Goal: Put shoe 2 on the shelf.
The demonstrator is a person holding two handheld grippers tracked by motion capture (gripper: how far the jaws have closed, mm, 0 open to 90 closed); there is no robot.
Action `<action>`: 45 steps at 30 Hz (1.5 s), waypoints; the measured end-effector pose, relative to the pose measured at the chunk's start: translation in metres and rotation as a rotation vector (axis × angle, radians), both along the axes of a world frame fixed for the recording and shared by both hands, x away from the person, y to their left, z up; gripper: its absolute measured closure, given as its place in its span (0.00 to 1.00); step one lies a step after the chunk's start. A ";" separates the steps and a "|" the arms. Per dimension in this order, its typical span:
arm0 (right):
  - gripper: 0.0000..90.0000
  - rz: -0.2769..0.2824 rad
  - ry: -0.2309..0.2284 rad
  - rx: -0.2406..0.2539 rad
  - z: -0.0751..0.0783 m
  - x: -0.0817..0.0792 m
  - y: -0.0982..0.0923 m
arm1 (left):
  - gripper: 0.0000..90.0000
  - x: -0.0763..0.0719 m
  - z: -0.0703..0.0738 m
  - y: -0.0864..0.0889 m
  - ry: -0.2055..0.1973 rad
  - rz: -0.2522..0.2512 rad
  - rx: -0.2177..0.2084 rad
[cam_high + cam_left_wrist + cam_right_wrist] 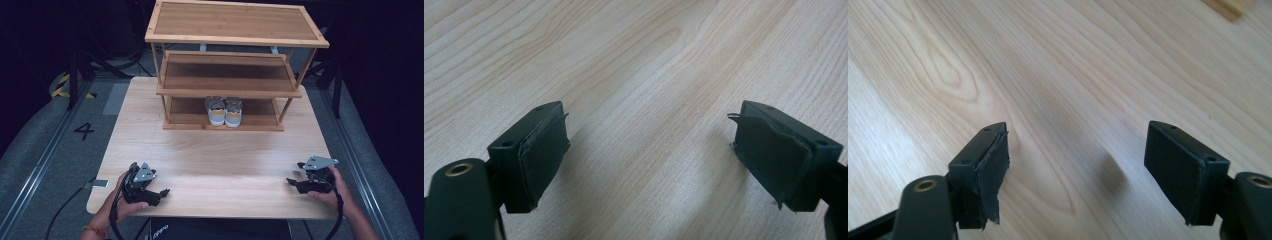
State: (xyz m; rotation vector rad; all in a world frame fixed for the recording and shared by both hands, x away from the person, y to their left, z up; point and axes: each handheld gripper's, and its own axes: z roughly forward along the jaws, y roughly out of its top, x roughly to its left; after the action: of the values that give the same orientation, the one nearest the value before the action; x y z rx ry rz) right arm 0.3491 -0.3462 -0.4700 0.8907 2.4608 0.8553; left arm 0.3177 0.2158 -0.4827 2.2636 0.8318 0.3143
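Note:
A pair of grey shoes (224,111) with orange trim and white soles stands on the bottom shelf of a three-tier wooden rack (227,35) at the table's far side. My left gripper (161,192) rests low near the table's front left, held in a hand, jaws pointing right. Its own view shows the left gripper (649,150) open over bare wood, nothing between the pads. My right gripper (294,181) sits at the front right, jaws pointing left. In its own view the right gripper (1078,160) is open and holds nothing.
The light wooden table (215,160) stretches between the grippers and the rack. A floor marking "4" (84,131) and metal rails lie left of the table. Dark stands and curtains surround the area.

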 end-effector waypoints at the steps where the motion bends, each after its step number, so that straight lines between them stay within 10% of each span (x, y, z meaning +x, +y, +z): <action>1: 0.29 -0.003 -0.001 0.004 -0.001 -0.001 -0.003 | 0.16 0.000 0.000 0.000 0.000 0.000 0.000; 14: 0.21 -0.143 0.019 0.187 -0.017 -0.011 -0.053 | 0.16 0.000 0.000 -0.001 0.004 0.006 0.000; 45: 0.21 -0.206 0.017 0.189 -0.018 -0.011 -0.057 | 0.16 0.002 0.000 -0.001 -0.001 0.010 0.006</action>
State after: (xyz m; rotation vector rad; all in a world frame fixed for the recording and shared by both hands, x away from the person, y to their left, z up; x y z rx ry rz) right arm 0.3377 -0.4029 -0.4876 1.1985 2.2788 1.0204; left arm 0.3199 0.2151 -0.4823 2.2655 0.8427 0.3234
